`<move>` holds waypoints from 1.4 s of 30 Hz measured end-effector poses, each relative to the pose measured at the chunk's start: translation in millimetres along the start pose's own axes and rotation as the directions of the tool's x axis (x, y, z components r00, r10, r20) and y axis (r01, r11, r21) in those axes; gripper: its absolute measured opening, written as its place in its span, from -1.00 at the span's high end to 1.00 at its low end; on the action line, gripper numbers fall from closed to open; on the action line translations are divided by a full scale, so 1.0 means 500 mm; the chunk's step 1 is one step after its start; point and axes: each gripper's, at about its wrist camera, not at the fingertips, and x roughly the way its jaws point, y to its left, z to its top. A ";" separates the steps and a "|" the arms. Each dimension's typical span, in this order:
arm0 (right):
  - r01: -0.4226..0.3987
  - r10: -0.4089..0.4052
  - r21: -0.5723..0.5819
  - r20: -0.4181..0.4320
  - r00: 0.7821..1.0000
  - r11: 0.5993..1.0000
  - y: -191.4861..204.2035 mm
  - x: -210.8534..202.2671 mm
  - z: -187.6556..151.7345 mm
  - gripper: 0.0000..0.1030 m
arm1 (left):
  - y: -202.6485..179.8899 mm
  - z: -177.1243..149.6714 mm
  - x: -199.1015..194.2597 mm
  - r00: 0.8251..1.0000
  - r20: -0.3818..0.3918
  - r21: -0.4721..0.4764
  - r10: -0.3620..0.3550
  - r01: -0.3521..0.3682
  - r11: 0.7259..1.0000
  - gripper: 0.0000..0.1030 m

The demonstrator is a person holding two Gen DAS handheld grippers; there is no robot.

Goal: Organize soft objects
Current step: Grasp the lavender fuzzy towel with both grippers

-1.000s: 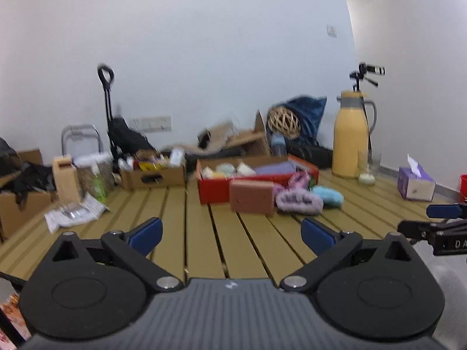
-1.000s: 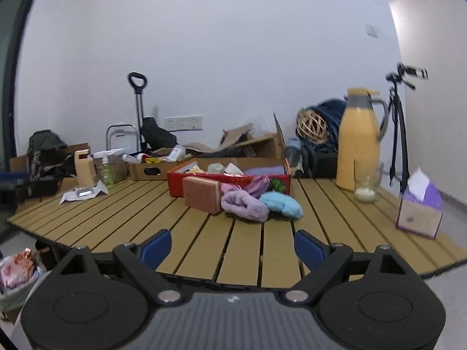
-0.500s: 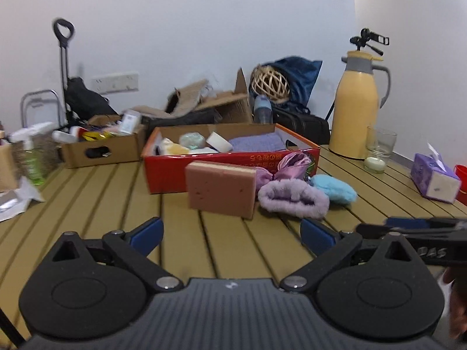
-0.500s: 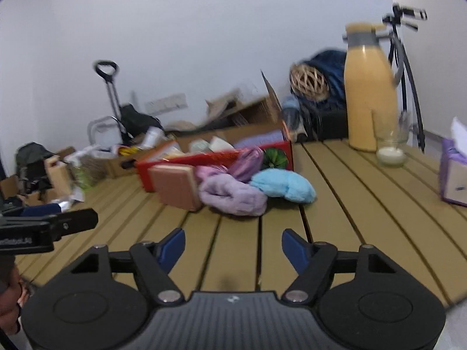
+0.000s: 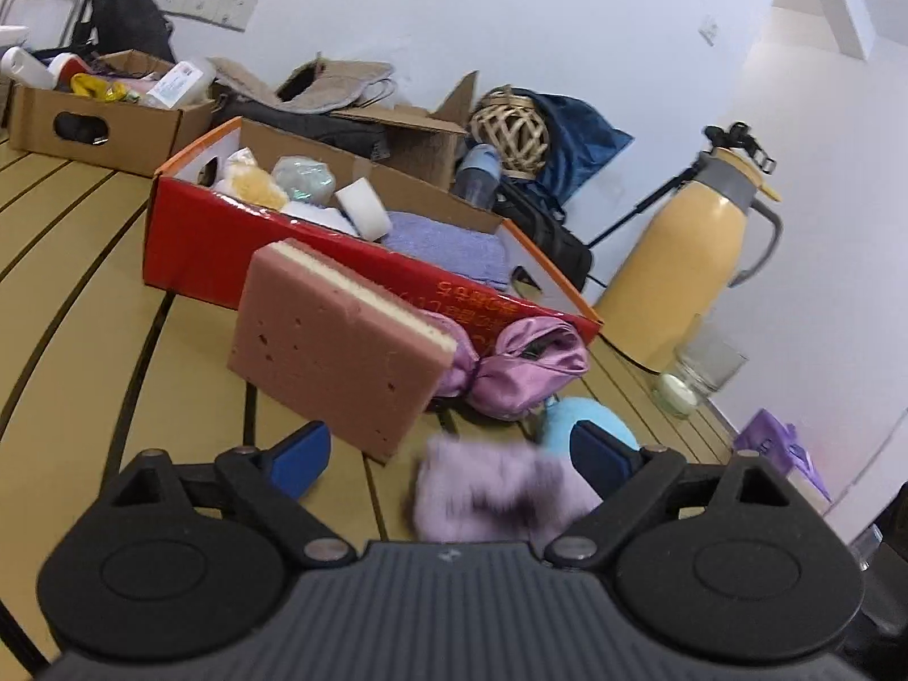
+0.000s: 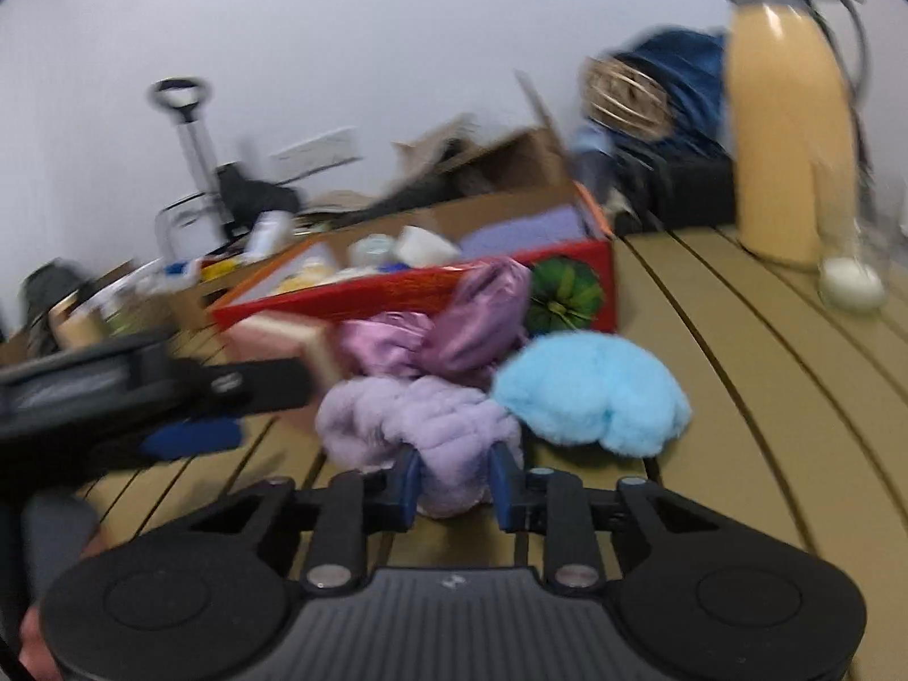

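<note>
Right hand-held gripper: while its jaws have just been closing, the right hand-held gripper (image 6: 454, 476) has the near end of the fluffy lilac band (image 6: 414, 425) between its blue pads, which now pinch the fabric.
Left hand-held gripper: the left hand-held gripper (image 5: 451, 454) stands with its jaws wide apart after easing in slightly; the blurred lilac band lies low between the tips, nearer the right one, and neither pad presses on it.
Lilac band: on the slatted table (image 6: 738, 374), in front of the red box (image 5: 198, 244), touching the blue fluffy ball (image 6: 590, 397) on its right.
Pink sponge: the pink sponge (image 5: 340, 352) leans upright against the front wall of the red box, just left of the band.
Satin scrunchie: the purple satin scrunchie (image 6: 448, 329) sits between the band and the box front.
Green ball: a green ball (image 6: 564, 295) rests against the box's right front corner.
Red box contents: a folded purple towel (image 5: 448, 244), a white block (image 5: 363, 210) and several pale items I cannot name.
Far right edge: a yellow jug (image 5: 681, 261) with a glass candle (image 5: 689, 380) beside it.
Far left: a brown cardboard box (image 5: 96, 119) of odds and ends.
</note>
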 end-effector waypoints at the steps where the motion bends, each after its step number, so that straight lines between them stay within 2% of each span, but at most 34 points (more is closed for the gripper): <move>1: -0.021 0.021 -0.022 -0.013 1.000 1.000 -0.003 -0.009 -0.008 0.55 | 0.000 -0.002 -0.003 1.000 0.002 0.005 -0.001 0.001 1.000 -0.79; 3: -0.012 0.012 0.016 -0.011 1.000 1.000 -0.017 -0.021 -0.021 0.45 | -0.005 -0.005 0.003 1.000 -0.026 0.017 0.000 0.001 1.000 -0.72; 5: 0.001 -0.001 0.042 -0.007 1.000 0.999 -0.027 -0.029 -0.019 0.38 | -0.012 -0.015 0.020 0.998 -0.068 0.024 0.016 -0.014 1.000 -0.52; 7: -0.041 0.040 0.087 0.020 0.999 0.995 -0.041 -0.043 -0.015 0.20 | -0.018 -0.027 0.032 0.993 -0.115 0.036 0.013 -0.009 0.999 -0.24; 9: -0.064 0.060 0.111 0.034 0.998 0.992 -0.046 -0.048 -0.013 -0.25 | -0.021 -0.035 0.037 0.991 -0.137 0.043 0.003 0.003 0.999 -0.18; 11: -0.085 0.072 0.177 0.078 0.994 0.981 -0.056 -0.054 -0.008 -0.30 | -0.021 -0.039 0.034 0.991 -0.131 0.049 0.007 0.000 0.999 -0.17; 14: -0.100 0.075 0.268 0.100 0.992 0.958 -0.072 -0.039 -0.004 -0.21 | -0.022 -0.043 0.024 0.993 -0.118 0.054 0.018 -0.012 0.998 -0.20; 17: -0.063 0.056 0.306 0.034 0.998 0.950 -0.078 -0.006 -0.008 0.21 | -0.020 -0.050 0.013 0.993 -0.119 0.050 0.010 -0.004 0.999 -0.21; 18: -0.067 0.062 0.303 0.025 0.998 0.951 -0.074 -0.001 -0.012 0.25 | -0.020 -0.052 0.009 0.993 -0.119 0.049 0.007 -0.002 0.999 -0.21; 21: -0.068 0.067 0.286 0.014 0.998 0.956 -0.066 0.007 -0.017 0.31 | -0.019 -0.053 0.003 0.992 -0.123 0.042 -0.009 0.014 0.999 -0.21; 23: -0.067 0.067 0.288 0.010 0.998 0.955 -0.066 0.008 -0.023 0.34 | -0.021 -0.055 0.005 0.990 -0.138 0.043 -0.021 0.027 0.999 -0.10; 25: -0.071 0.071 0.294 0.008 0.997 0.953 -0.068 0.009 -0.024 0.39 | -0.021 -0.057 0.011 0.985 -0.166 0.044 -0.053 0.061 0.997 0.35; 30: -0.080 0.080 0.305 0.010 0.997 0.949 -0.068 0.014 -0.026 0.48 | -0.022 -0.060 0.012 0.985 -0.162 0.047 -0.056 0.064 0.997 0.51; 35: -0.071 0.070 0.296 0.016 0.997 0.953 -0.063 0.007 -0.028 0.58 | -0.032 -0.066 0.002 0.991 -0.128 0.076 -0.047 0.057 0.996 0.64; 40: -0.061 0.053 0.215 0.045 0.998 0.975 -0.032 -0.017 -0.036 0.63 | -0.045 -0.071 -0.035 0.996 -0.083 0.094 -0.031 0.039 0.995 0.69; 42: -0.063 0.052 0.176 0.063 0.997 0.982 -0.009 -0.047 -0.034 0.63 | -0.052 -0.062 -0.064 0.997 -0.058 0.087 -0.058 0.063 0.994 0.69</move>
